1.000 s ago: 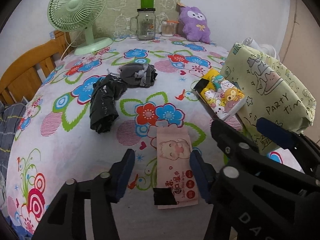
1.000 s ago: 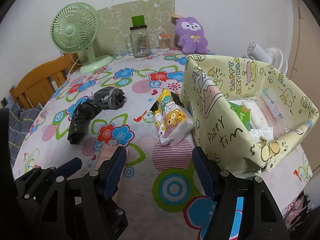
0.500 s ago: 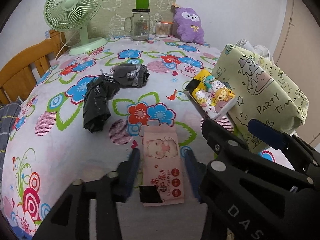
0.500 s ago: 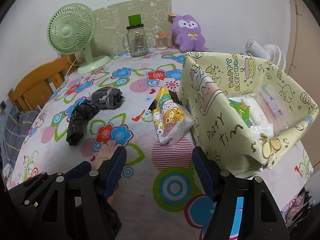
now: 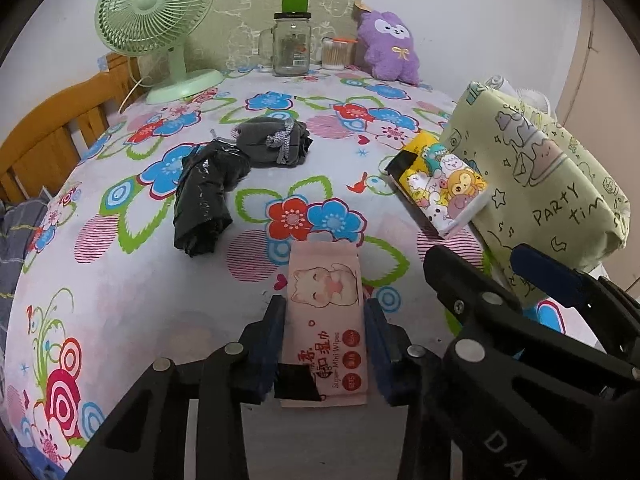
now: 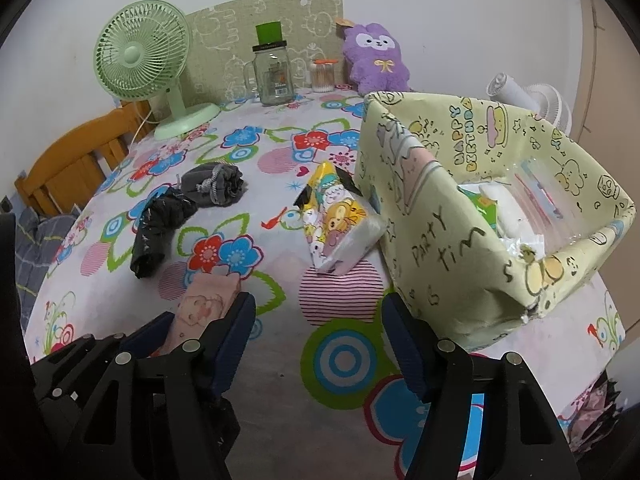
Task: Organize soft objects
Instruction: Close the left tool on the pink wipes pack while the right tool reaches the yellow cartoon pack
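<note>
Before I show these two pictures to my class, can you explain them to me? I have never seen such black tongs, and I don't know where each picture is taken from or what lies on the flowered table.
No robot here: a person holds a two-finger gripper in each hand, and each carries a wide-angle camera looking along its fingers. One picture comes from the left gripper, which has shut on the pink wet wipes pack lying on the table. The other comes from the right gripper, open and holding nothing. On the cloth also lie a black plastic bag, a grey cloth bundle and a cartoon tissue pack beside the yellow box, which already holds some items. At the back stand a green fan, a glass jar and a purple plush.
</note>
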